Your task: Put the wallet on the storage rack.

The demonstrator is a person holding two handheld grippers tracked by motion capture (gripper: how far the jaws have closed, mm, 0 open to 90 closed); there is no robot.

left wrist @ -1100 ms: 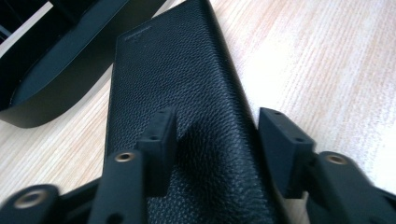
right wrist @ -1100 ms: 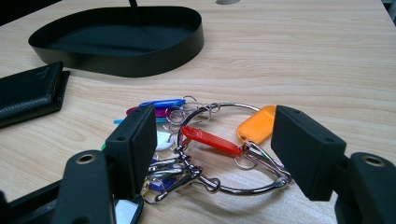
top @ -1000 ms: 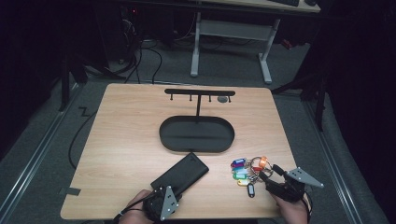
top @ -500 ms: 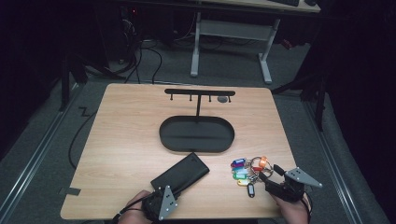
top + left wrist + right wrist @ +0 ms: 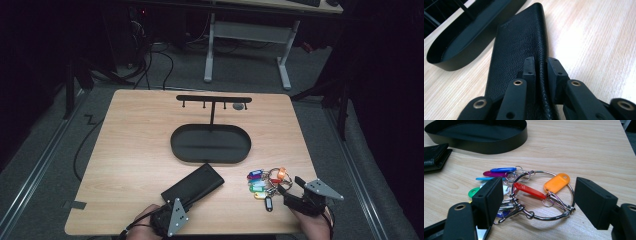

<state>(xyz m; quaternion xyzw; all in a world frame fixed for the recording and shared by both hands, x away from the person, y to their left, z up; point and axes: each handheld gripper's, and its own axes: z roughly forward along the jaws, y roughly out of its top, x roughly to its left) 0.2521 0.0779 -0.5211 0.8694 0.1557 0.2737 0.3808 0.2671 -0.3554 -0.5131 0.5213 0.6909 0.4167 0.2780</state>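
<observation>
Since the earlier frame, neither hand has shifted on the table; only the jaws moved. Left gripper [image 5: 540,72]: jaws have just been closing, now pinching the near edge of the black leather wallet [image 5: 520,47], one pad on its top face, one on its side. Wallet lies flat on the wooden table [image 5: 135,145], angled toward the black oval tray [image 5: 210,145], just short of its rim.

Right gripper [image 5: 536,202]: jaws have just been opening, now spread wide on either side of the key ring [image 5: 544,195], not touching it. Ring lies flat on the table with coloured tags: orange tag [image 5: 556,183], red tag [image 5: 529,190], blue, purple and green fanned toward the wallet.
</observation>
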